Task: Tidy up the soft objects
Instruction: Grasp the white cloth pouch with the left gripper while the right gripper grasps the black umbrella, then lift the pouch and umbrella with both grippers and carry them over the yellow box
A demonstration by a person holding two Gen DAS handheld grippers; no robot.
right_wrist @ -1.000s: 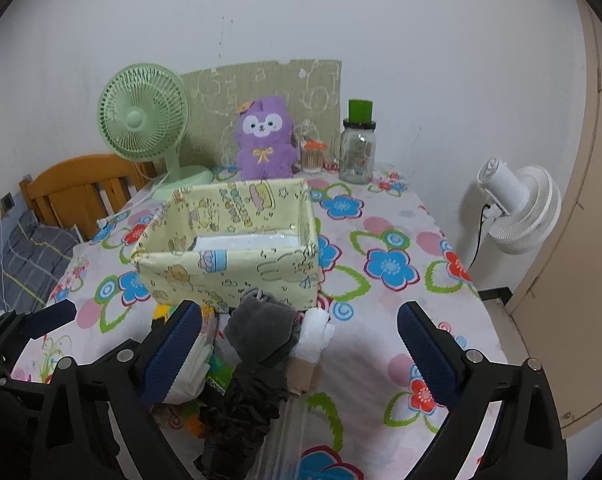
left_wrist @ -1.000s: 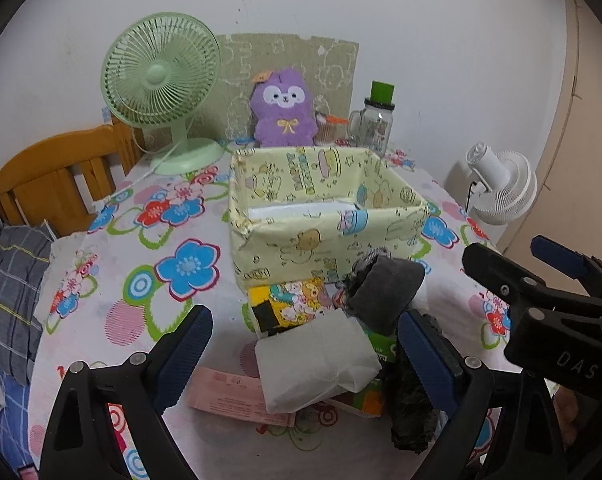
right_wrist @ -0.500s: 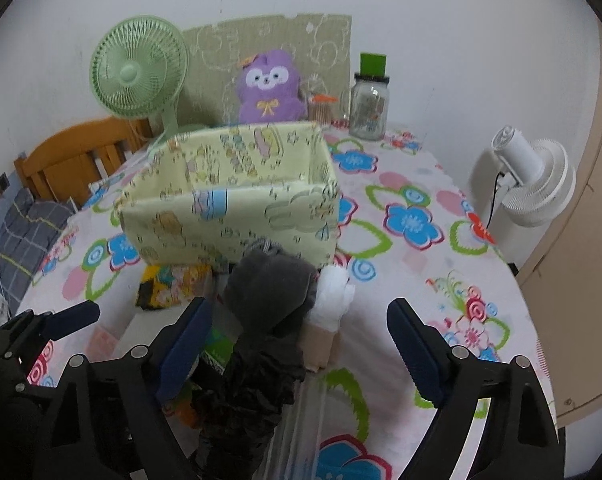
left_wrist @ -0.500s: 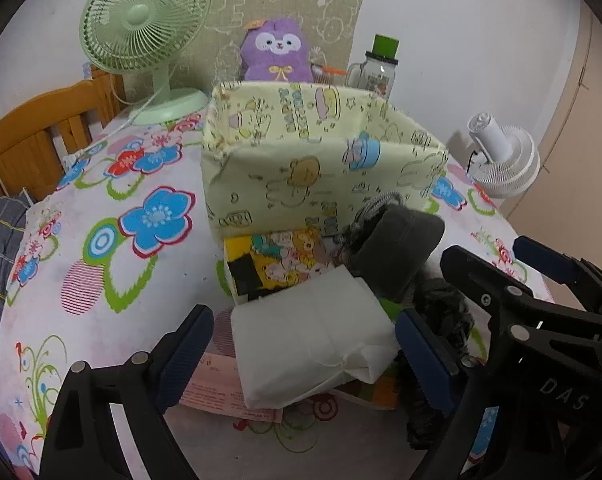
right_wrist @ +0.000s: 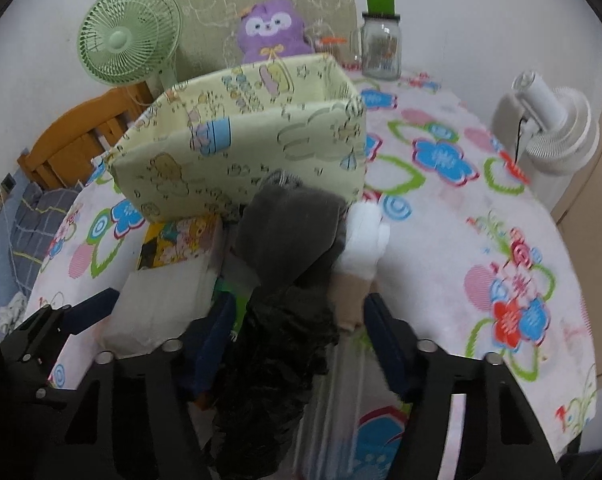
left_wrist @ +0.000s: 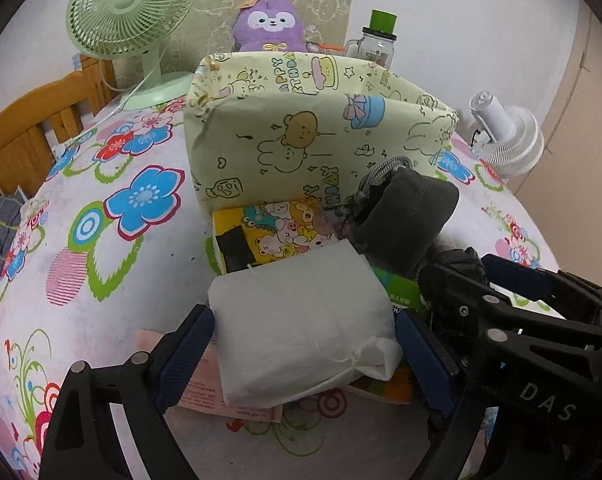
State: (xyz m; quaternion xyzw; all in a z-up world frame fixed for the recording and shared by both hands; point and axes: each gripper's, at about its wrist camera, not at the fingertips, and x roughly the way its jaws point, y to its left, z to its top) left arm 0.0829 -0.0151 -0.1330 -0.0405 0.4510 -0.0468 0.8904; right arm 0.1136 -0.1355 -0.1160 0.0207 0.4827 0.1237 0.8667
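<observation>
You are straddling the white pouch (left_wrist: 301,328) before the yellow box (left_wrist: 301,128) with the spread left gripper (left_wrist: 305,356), while the right gripper (right_wrist: 299,336) has just been closing around the black bag (right_wrist: 277,344), readying both for boxing.

A heap of soft things lies just before the yellow cartoon-print box (left_wrist: 301,136): a white cloth pack (left_wrist: 301,328) nearest, a grey pouch (left_wrist: 409,216) against the box wall, crumpled black fabric (right_wrist: 277,344), and perhaps a rolled white sock (right_wrist: 363,240).

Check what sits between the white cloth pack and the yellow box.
In the left wrist view, a yellow cartoon-print packet lies between the white cloth pack and the yellow box. A grey pouch sits just to its right.
</observation>
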